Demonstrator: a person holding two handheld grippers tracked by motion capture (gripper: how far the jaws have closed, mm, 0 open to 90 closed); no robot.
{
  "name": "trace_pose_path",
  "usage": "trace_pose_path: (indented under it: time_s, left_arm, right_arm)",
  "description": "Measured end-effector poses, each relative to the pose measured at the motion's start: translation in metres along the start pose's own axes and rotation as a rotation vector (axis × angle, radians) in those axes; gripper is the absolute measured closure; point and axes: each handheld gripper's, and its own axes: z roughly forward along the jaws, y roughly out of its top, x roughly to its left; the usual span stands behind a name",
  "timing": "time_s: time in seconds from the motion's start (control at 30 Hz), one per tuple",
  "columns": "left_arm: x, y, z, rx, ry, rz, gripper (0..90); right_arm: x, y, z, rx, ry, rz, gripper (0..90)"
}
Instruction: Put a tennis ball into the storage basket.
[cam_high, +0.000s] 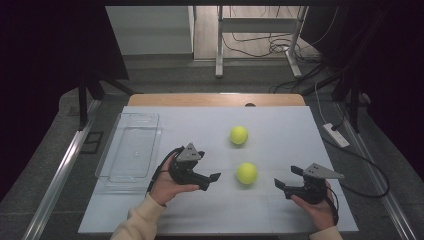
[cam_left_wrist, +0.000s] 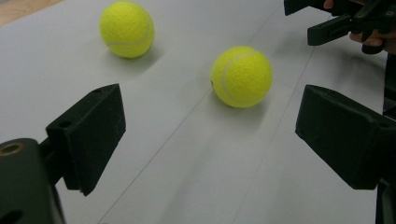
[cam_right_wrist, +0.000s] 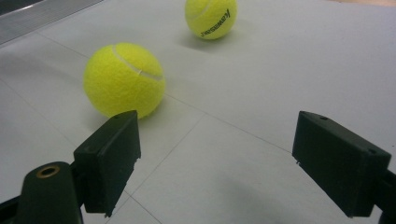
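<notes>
Two yellow tennis balls lie on the white table top (cam_high: 210, 210). The near ball (cam_high: 246, 173) sits between my two grippers; the far ball (cam_high: 239, 135) rests behind it. My left gripper (cam_high: 209, 166) stands open just left of the near ball, pointing at it. From the right, my right gripper (cam_high: 286, 177) also faces that ball, open with nothing between its jaws. In the left gripper view the near ball (cam_left_wrist: 241, 76) lies ahead of the open left gripper (cam_left_wrist: 210, 135), with the far ball (cam_left_wrist: 126, 29) beyond. In the right gripper view the near ball (cam_right_wrist: 123, 79) sits ahead-left of the right gripper (cam_right_wrist: 217, 158).
A clear plastic tray (cam_high: 129, 150) stands at the table's left side with nothing in it. A power strip (cam_high: 336, 135) and cables lie on the floor to the right. Desk legs (cam_high: 219, 45) stand beyond the far edge.
</notes>
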Motion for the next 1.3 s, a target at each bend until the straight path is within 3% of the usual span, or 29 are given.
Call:
trace_pose_path:
  time_s: [1.0,1.3]
  left_arm:
    - [-0.008,0.013,0.024,0.018,-0.045,0.035,9.5]
    - [-0.012,0.015,0.039,0.036,-0.062,0.053,9.7]
  right_arm:
    - [-0.001,-0.002,-0.002,0.002,-0.007,0.008,15.4]
    - [-0.002,-0.002,-0.003,-0.001,-0.012,0.014,15.4]
